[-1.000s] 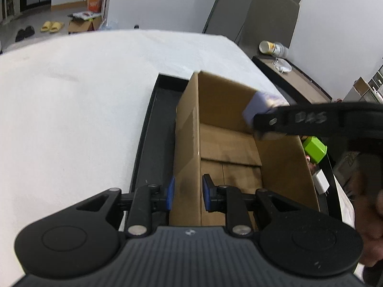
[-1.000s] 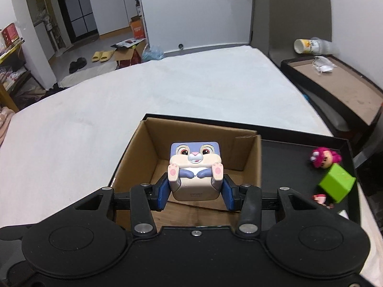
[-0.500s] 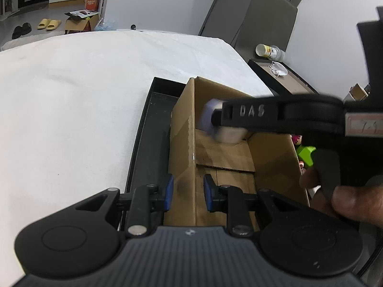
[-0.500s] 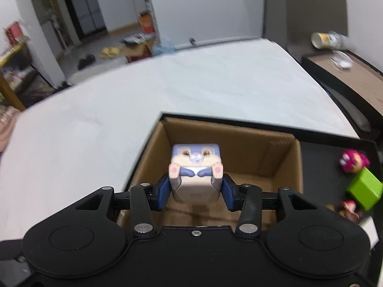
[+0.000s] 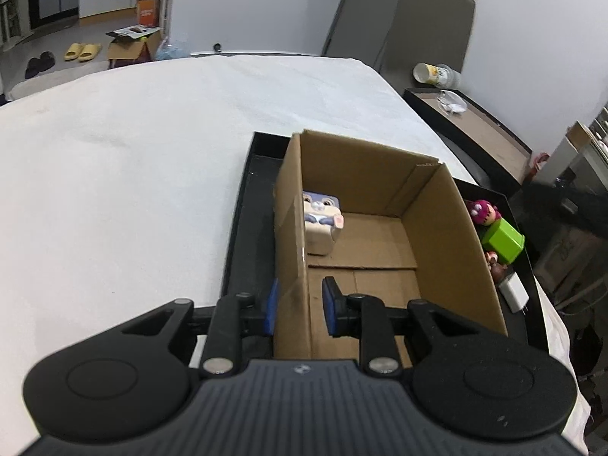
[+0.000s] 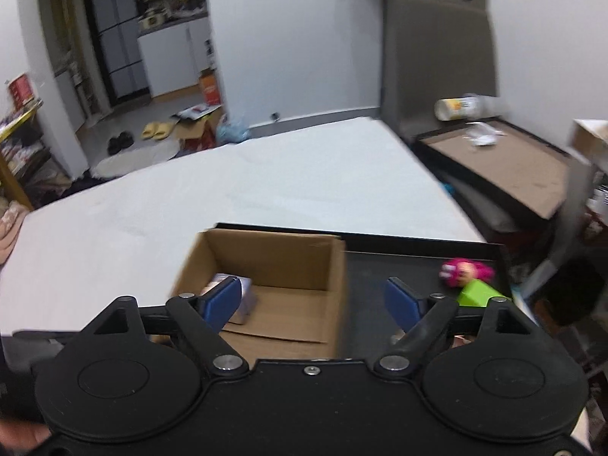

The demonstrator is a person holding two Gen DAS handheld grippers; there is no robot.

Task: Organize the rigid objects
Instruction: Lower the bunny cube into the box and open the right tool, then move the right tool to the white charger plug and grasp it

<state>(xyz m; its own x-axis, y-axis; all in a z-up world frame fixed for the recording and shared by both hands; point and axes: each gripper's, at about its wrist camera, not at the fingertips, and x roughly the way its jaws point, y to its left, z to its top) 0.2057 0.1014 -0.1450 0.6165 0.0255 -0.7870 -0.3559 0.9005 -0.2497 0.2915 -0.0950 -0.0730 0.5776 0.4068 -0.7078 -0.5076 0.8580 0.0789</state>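
Observation:
An open cardboard box [image 5: 437, 212] stands in a black tray [image 5: 247, 205]. A bunny cube toy [image 5: 322, 224] lies inside the box against its left wall; it also shows in the right wrist view [image 6: 243, 296]. My left gripper [image 5: 298, 306] is shut on the box's near left wall. My right gripper [image 6: 313, 298] is open and empty, raised above the box [image 6: 266, 262] and the tray [image 6: 380, 269]. A pink figure [image 6: 461, 271] and a green block [image 6: 477, 294] lie in the tray right of the box.
In the left wrist view the pink figure [image 5: 482, 211], green block [image 5: 503, 239], a small brown figure [image 5: 494, 262] and a white charger [image 5: 515, 290] lie in the tray. A white table [image 5: 133, 152] surrounds the tray. A side table [image 6: 505, 163] with a cup stands at the right.
My right gripper has opened and let go of the bunny cube, which now lies in the box. It has pulled back up and to the right. The left gripper keeps its hold.

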